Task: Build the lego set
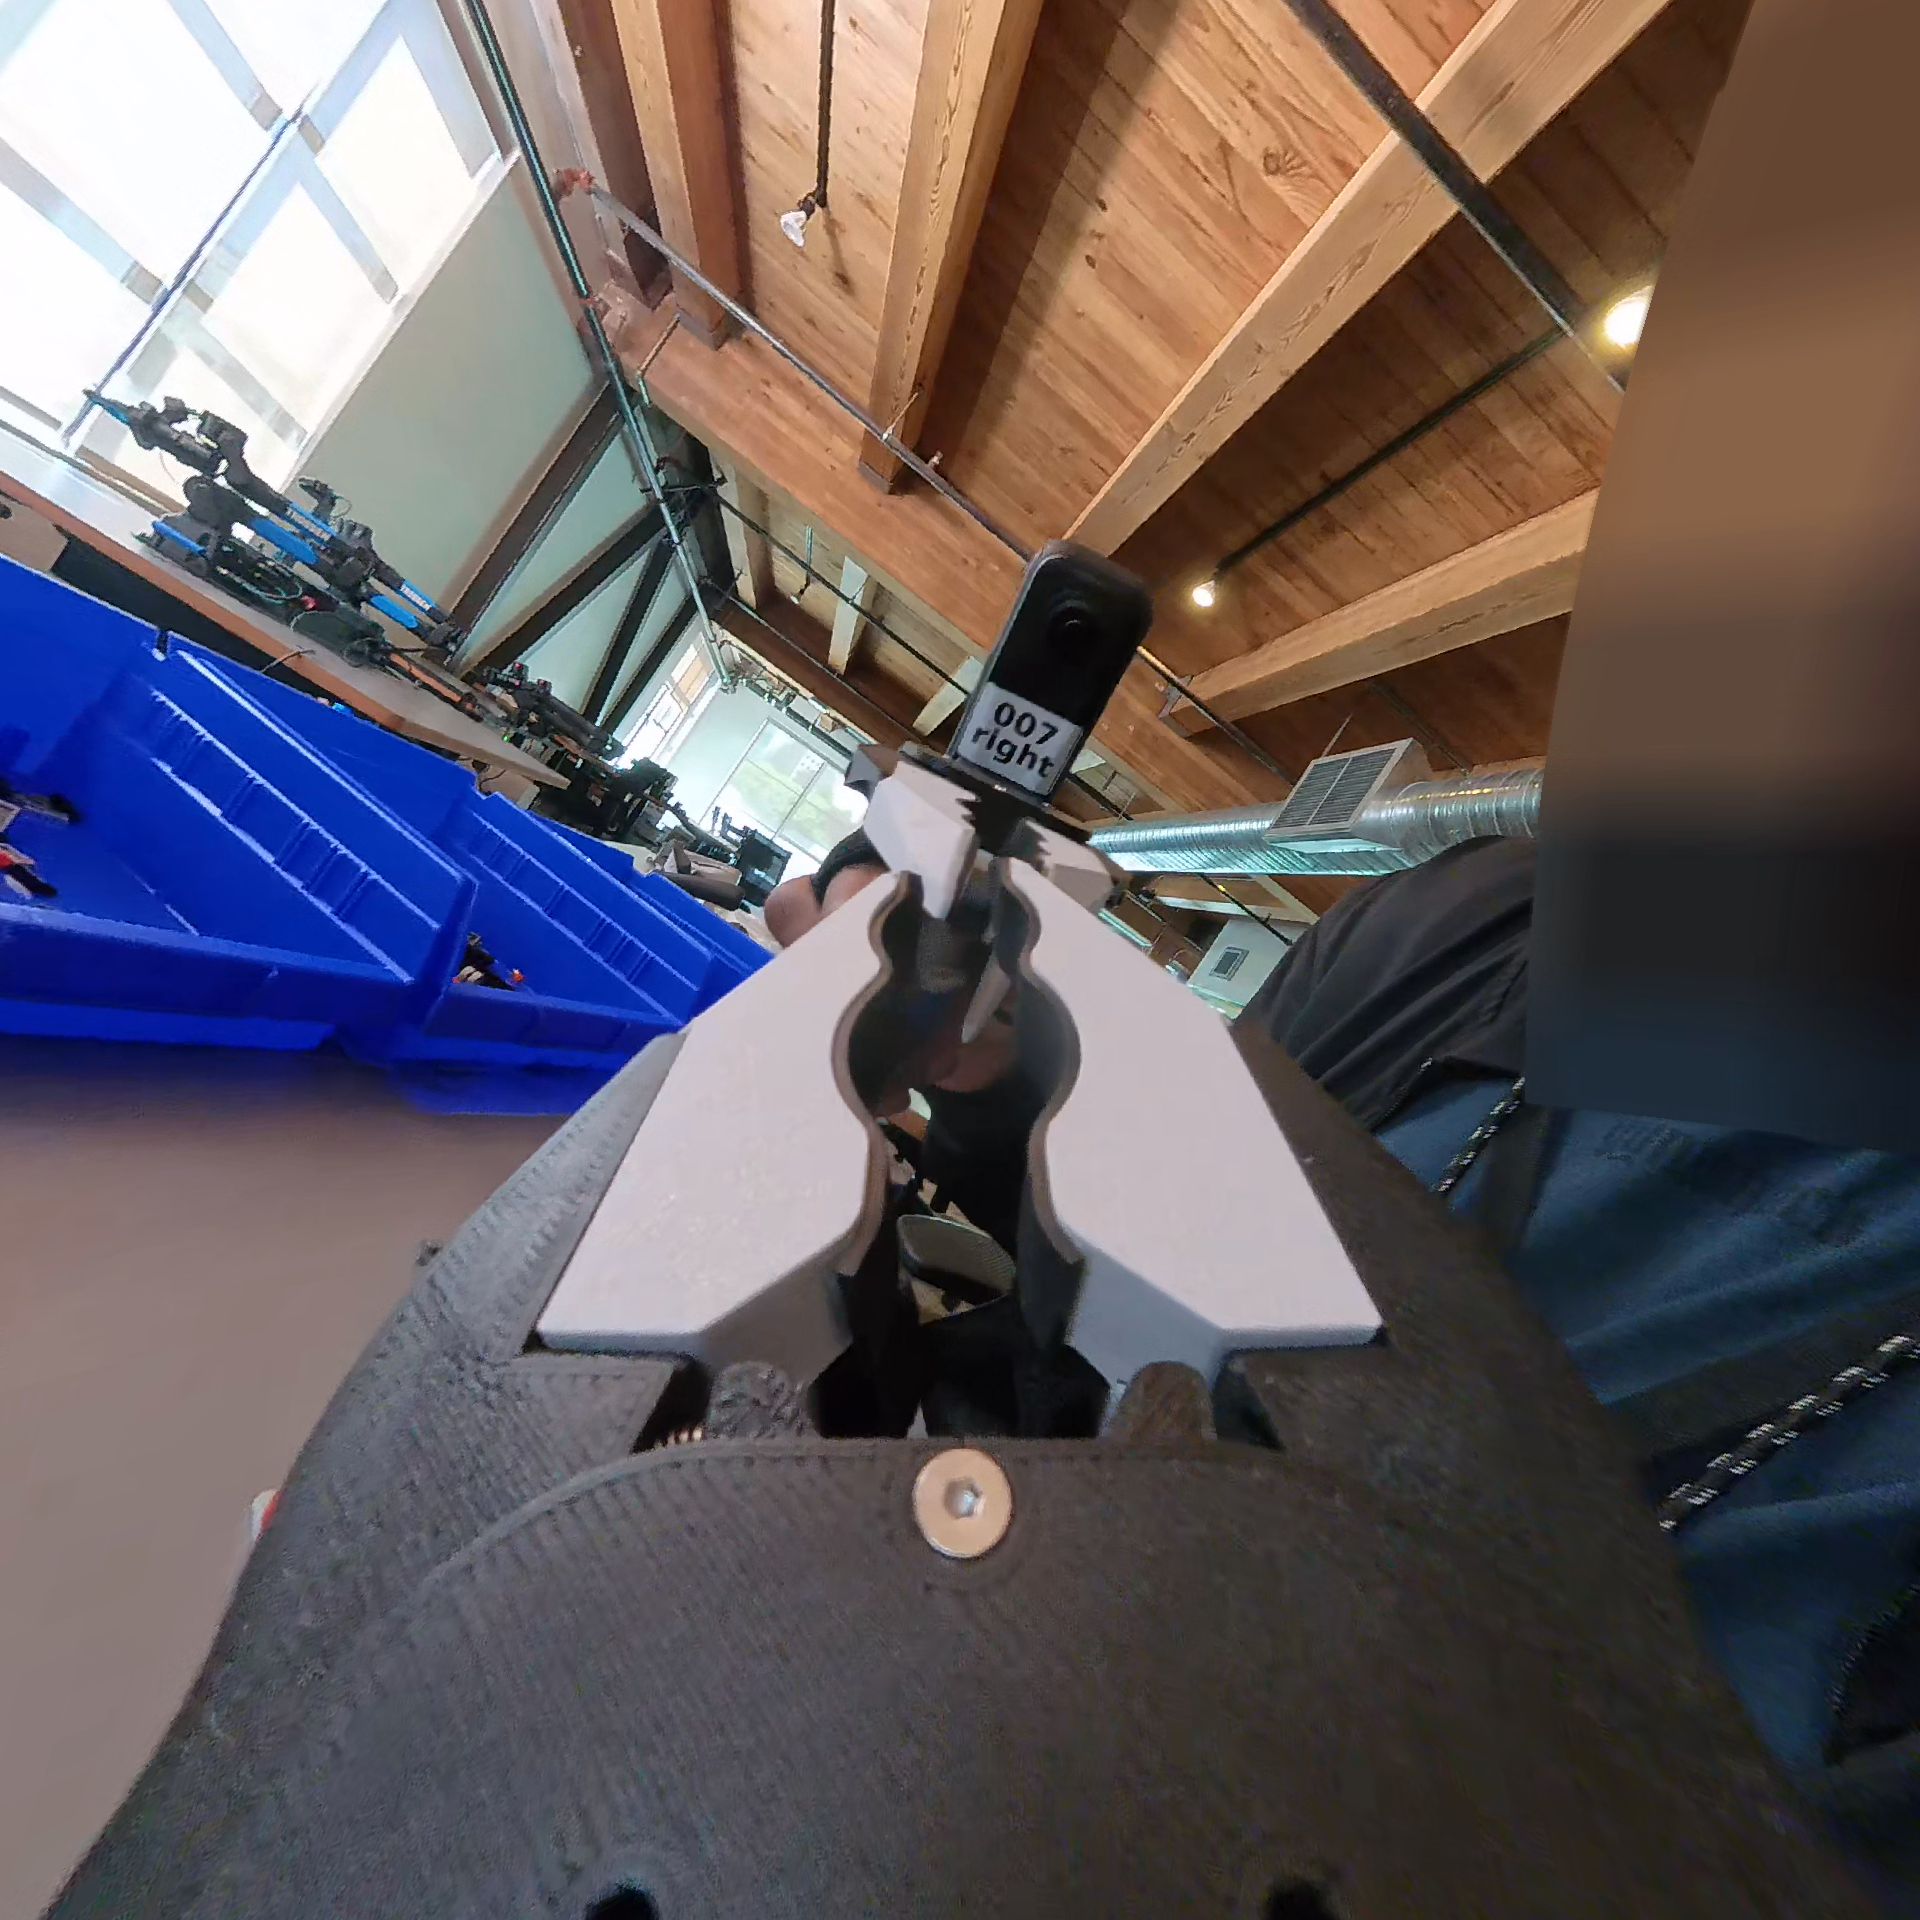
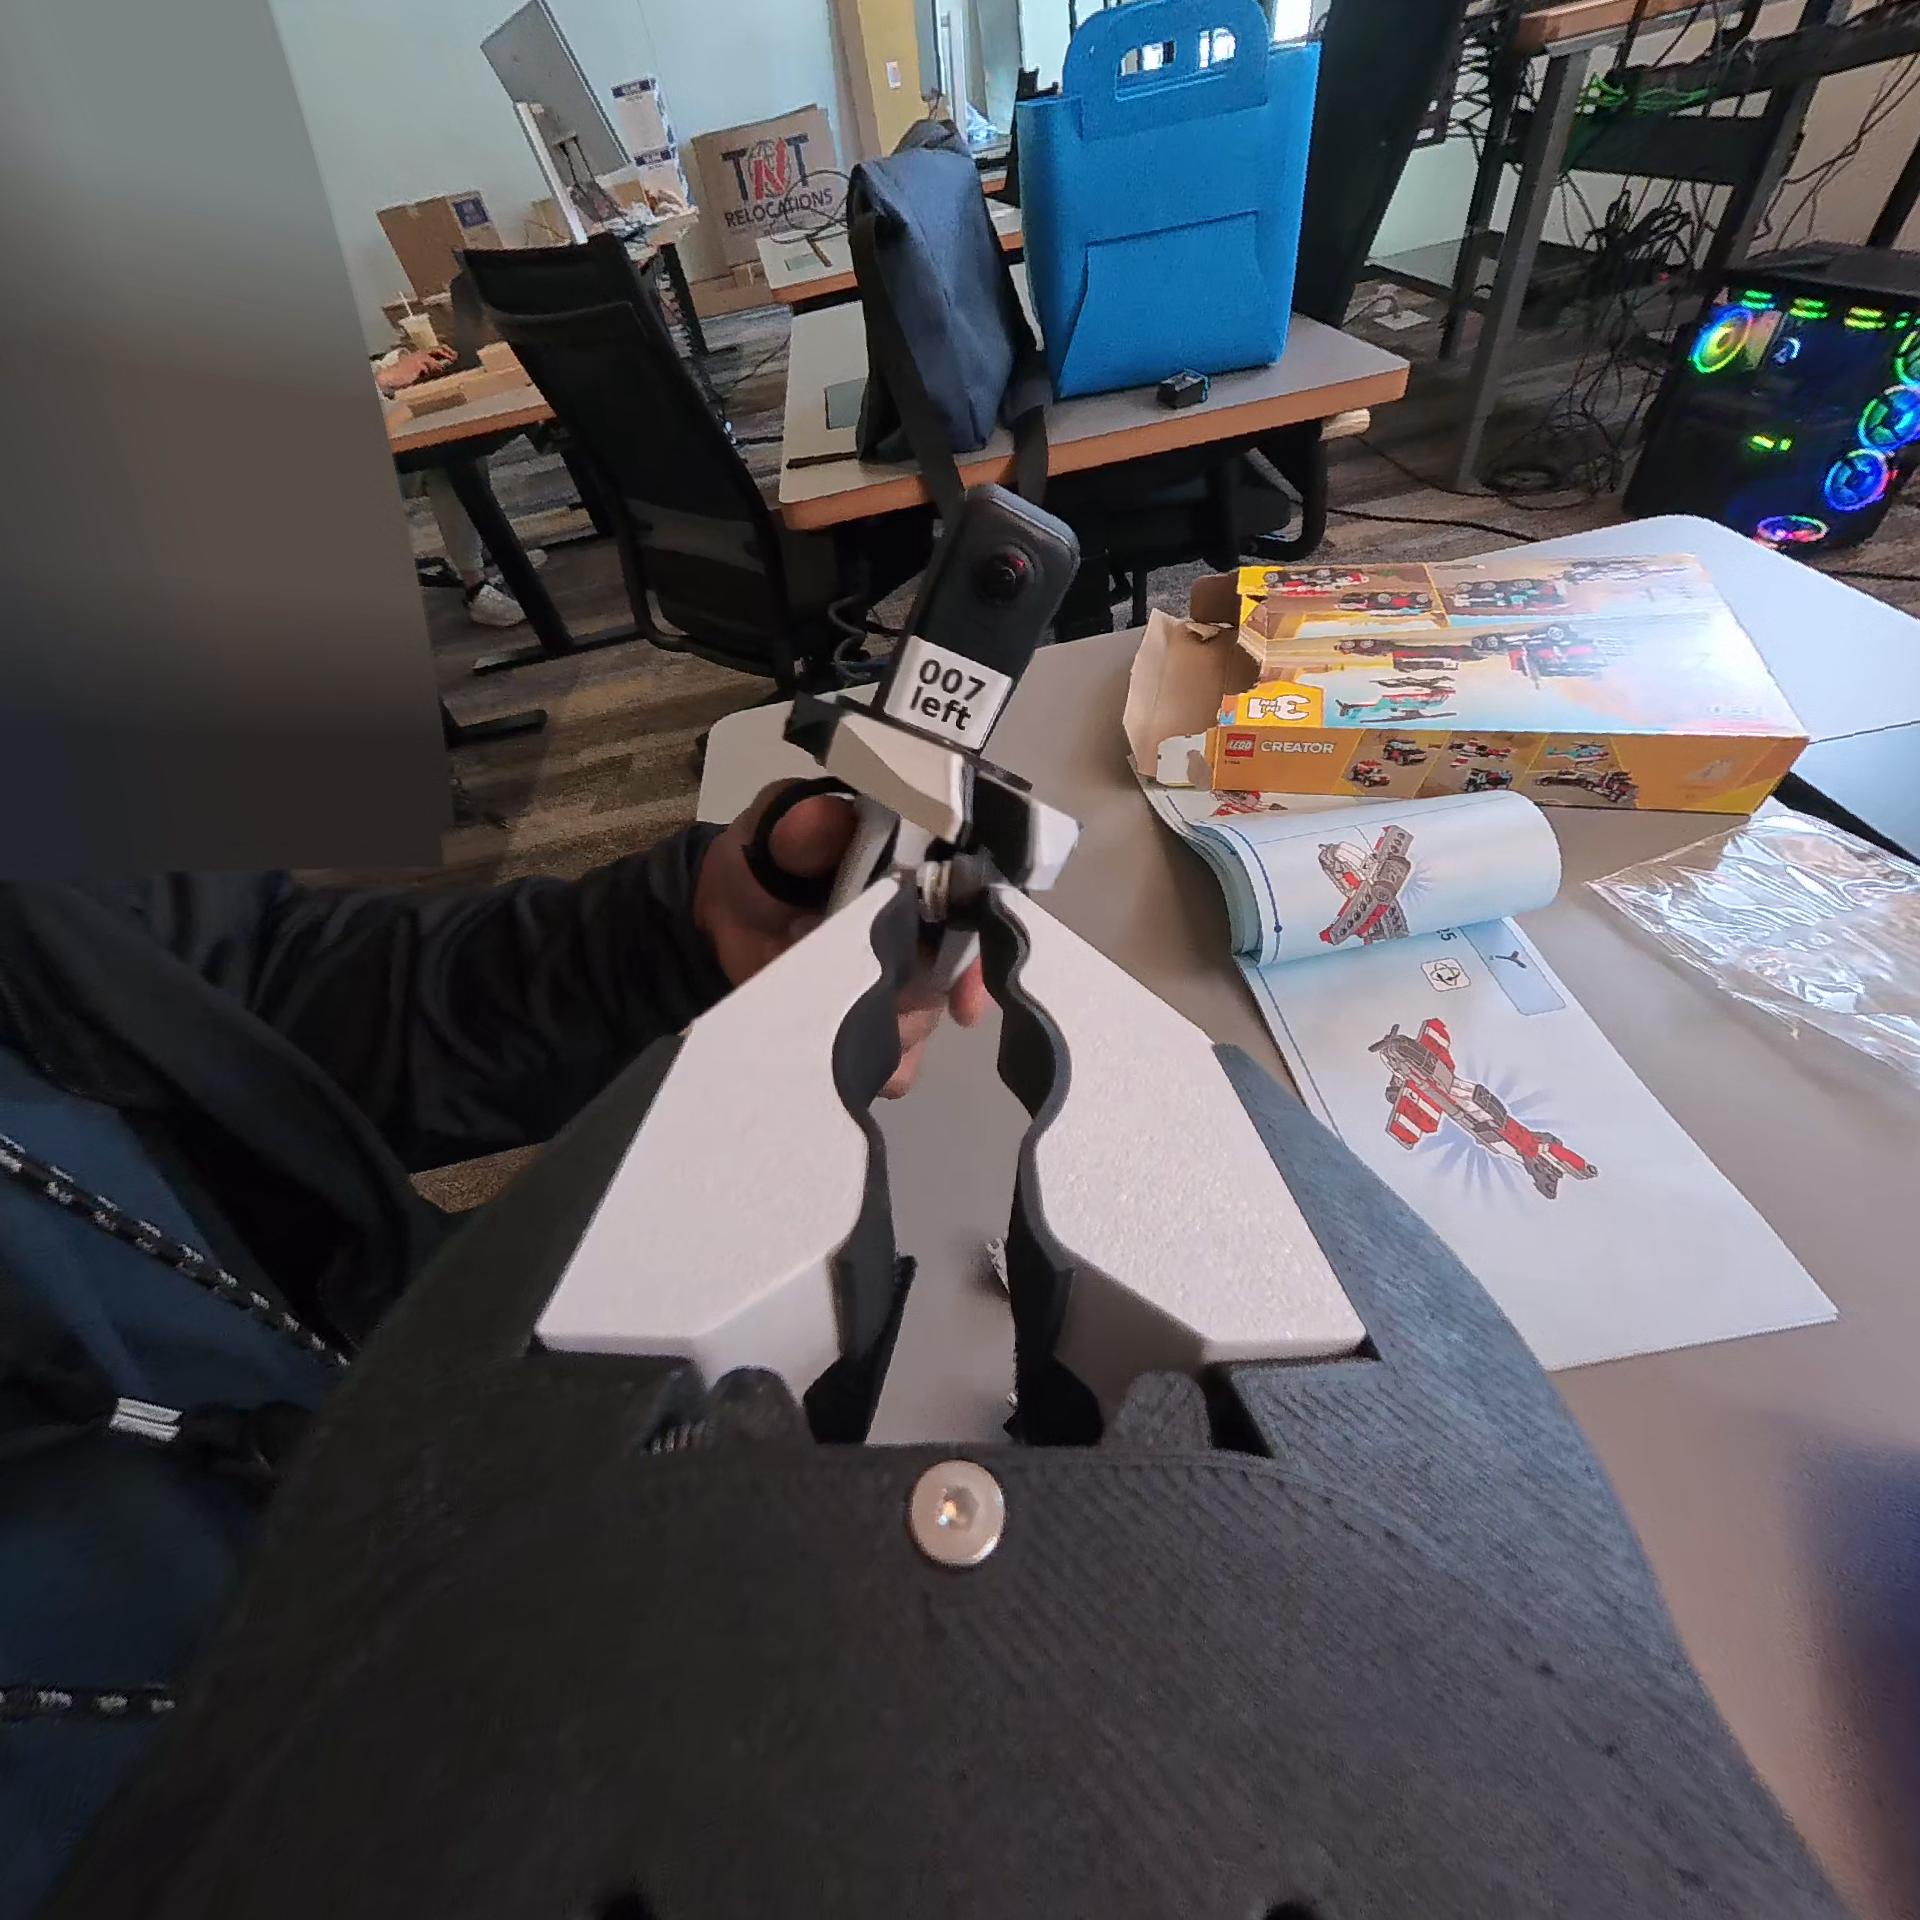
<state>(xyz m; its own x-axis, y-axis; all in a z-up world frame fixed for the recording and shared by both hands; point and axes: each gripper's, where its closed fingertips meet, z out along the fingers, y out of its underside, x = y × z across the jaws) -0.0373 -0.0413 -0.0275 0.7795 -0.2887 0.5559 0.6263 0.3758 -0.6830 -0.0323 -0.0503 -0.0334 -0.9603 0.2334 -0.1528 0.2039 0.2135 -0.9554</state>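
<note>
My two grippers face each other tip to tip above the table edge. In the left wrist view, my left gripper (image 1: 958, 906) has its jaws nearly together on a small Lego piece (image 1: 982, 992), with the right gripper's fingers (image 1: 920, 831) just beyond. In the right wrist view, my right gripper (image 2: 943, 909) is closed to a narrow gap on a small grey Lego part (image 2: 940, 891), and it meets the left gripper's fingers (image 2: 904, 784). The pieces are mostly hidden by the fingers. A hand (image 2: 758, 904) holds the left gripper.
Blue parts bins (image 1: 312, 894) stand to the left on the brown table (image 1: 208, 1299). An open instruction booklet (image 2: 1455, 1122), the Lego box (image 2: 1496, 686) and a clear plastic bag (image 2: 1787, 914) lie to the right. The person's dark sleeve (image 2: 364, 997) is close below. Left and right tips are no more than a few centimetres apart.
</note>
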